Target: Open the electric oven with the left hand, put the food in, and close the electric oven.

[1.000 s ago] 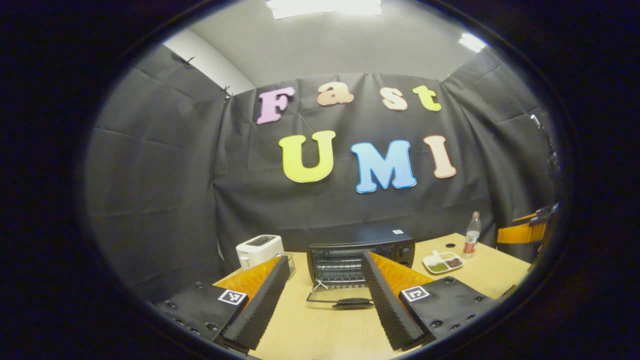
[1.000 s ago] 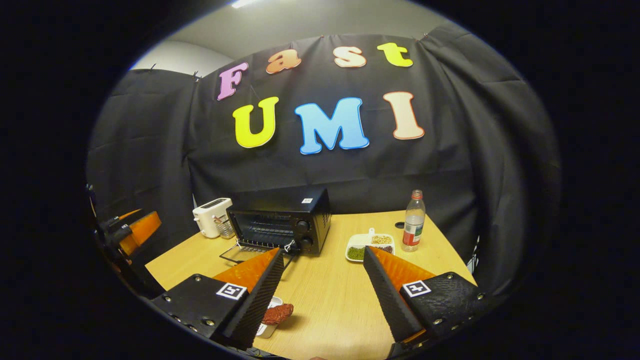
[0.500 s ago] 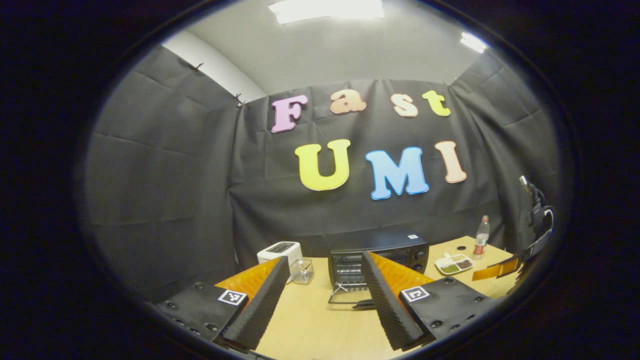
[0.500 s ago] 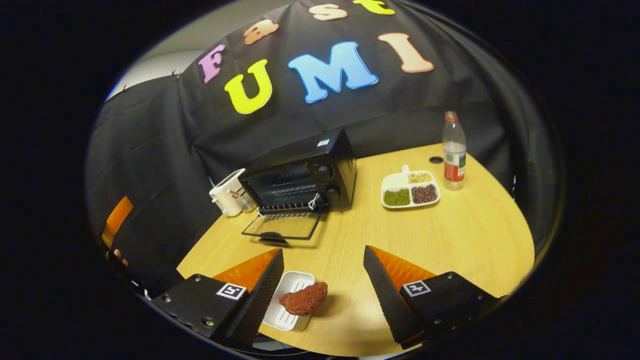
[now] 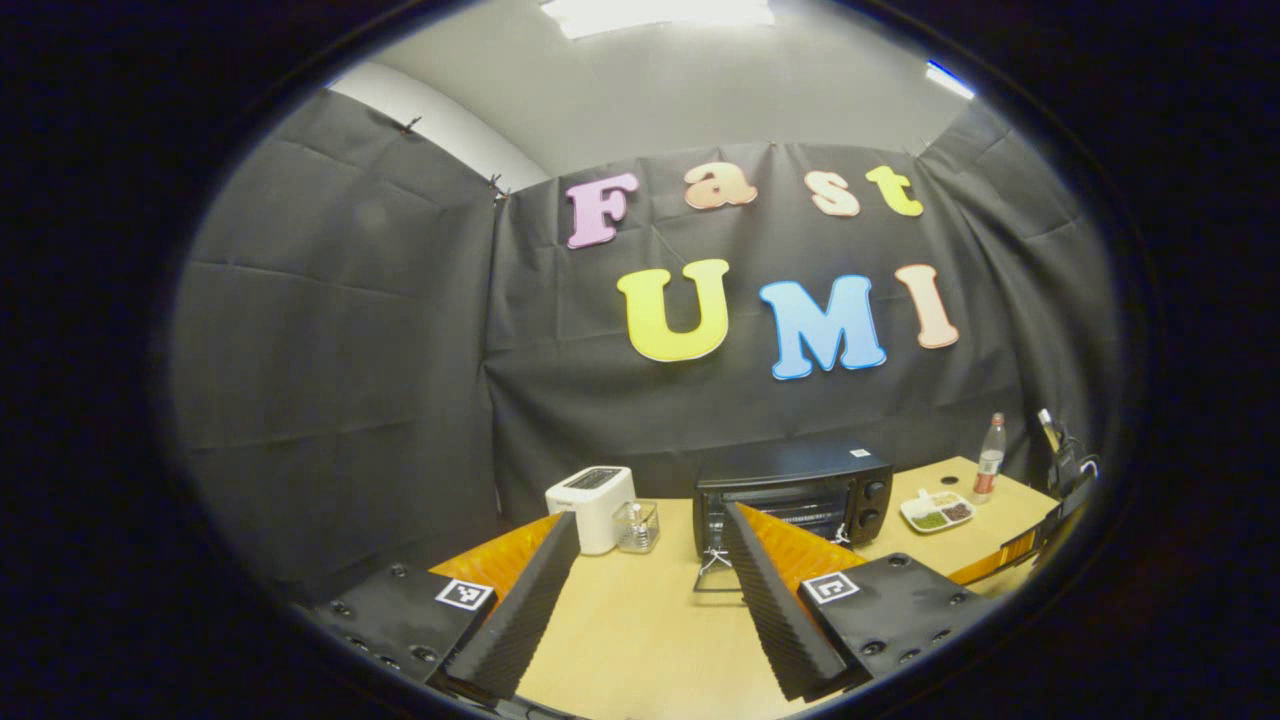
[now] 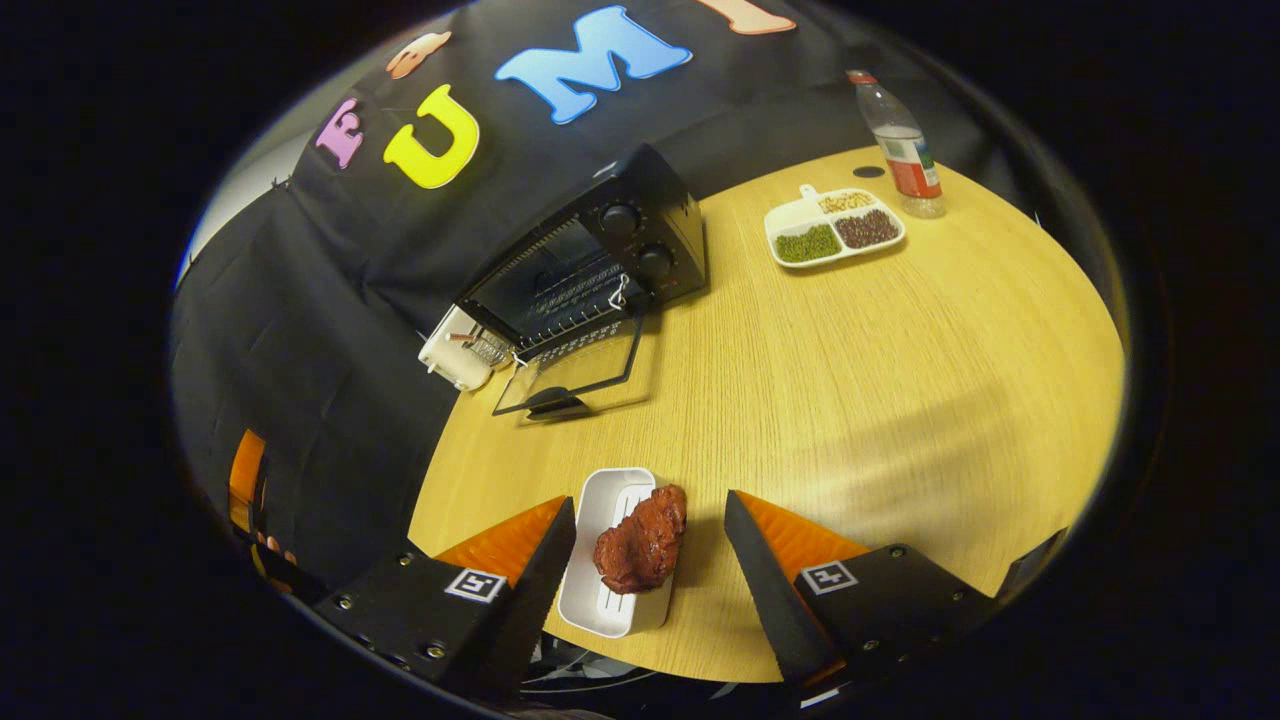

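Observation:
The black electric oven [image 6: 590, 260] stands at the back of the wooden table [image 6: 850, 360], its glass door [image 6: 570, 375] folded down flat in front of it. A reddish-brown piece of food [image 6: 642, 538] lies on a small white tray [image 6: 608, 560] near the table's front edge. My right gripper [image 6: 650, 545] is open, its fingers to either side of the food and tray, above them. My left gripper [image 5: 650, 570] is open over bare table, well back from the oven [image 5: 795, 490], whose door hangs down behind the right-hand finger [image 5: 770, 590].
A white toaster [image 5: 592, 493] and a small clear holder [image 5: 637, 524] stand left of the oven. A divided white dish of beans [image 6: 833, 225] and a plastic bottle [image 6: 898, 145] sit at the table's far right. The black cloth wall rises behind.
My right gripper tipped downward and moved over the food tray, which now lies between its fingers. My left gripper drew back from the open oven and swung to the left.

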`<state>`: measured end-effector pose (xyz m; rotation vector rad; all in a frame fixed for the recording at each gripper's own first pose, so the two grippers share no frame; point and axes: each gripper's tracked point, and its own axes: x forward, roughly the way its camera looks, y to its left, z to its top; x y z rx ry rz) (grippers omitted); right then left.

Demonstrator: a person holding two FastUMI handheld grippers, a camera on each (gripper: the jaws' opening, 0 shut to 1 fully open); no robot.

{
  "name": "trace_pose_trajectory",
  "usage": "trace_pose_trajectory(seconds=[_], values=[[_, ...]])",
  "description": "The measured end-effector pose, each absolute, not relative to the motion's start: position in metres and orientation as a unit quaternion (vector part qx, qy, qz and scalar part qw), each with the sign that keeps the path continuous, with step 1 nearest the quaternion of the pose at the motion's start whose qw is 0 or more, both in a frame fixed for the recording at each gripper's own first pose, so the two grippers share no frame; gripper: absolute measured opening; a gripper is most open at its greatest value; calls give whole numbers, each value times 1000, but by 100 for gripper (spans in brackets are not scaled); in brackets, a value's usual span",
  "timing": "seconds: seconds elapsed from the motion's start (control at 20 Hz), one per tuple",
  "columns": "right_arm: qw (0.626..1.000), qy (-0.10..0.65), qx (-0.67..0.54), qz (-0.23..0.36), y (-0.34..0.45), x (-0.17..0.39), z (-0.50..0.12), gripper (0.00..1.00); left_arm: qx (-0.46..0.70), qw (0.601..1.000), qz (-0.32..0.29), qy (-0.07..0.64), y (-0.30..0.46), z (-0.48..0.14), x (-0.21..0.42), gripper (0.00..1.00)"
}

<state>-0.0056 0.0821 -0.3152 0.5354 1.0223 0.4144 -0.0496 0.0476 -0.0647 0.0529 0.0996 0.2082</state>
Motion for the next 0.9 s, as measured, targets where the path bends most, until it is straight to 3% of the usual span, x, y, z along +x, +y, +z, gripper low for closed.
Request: trace_pose_trajectory(seconds=[0.15, 0.2, 0.25, 0.4, 0.55, 0.7, 0.75, 0.8, 0.85, 0.9], values=[[801, 498, 277, 185, 89, -14, -327, 85, 24, 993, 109, 49, 56, -64, -48, 97], [790, 505, 295, 183, 94, -15, -329, 71, 24, 993, 109, 49, 57, -65, -48, 96], [777, 509, 317, 189, 99, -17, -326, 69, 25, 993, 109, 49, 58, -63, -49, 95], [751, 529, 340, 200, 112, -29, -328, 68, 28, 993, 102, 50, 58, -66, -48, 93], [753, 531, 331, 206, 119, -32, -328, 69, 37, 993, 98, 57, 59, -71, -48, 92], [768, 524, 327, 169, 110, -23, -344, 69, 40, 993, 96, 59, 60, -73, -49, 100], [762, 523, 352, 150, 104, -21, -333, 45, 41, 993, 96, 59, 61, -71, -49, 100], [756, 518, 371, 150, 104, -10, -347, 22, 42, 993, 96, 59, 60, -72, -49, 92], [755, 514, 378, 156, 99, -11, -342, 21, 43, 993, 97, 59, 62, -72, -49, 96], [758, 503, 385, 151, 95, -12, -335, 19, 44, 993, 95, 61, 62, -72, -48, 92]])
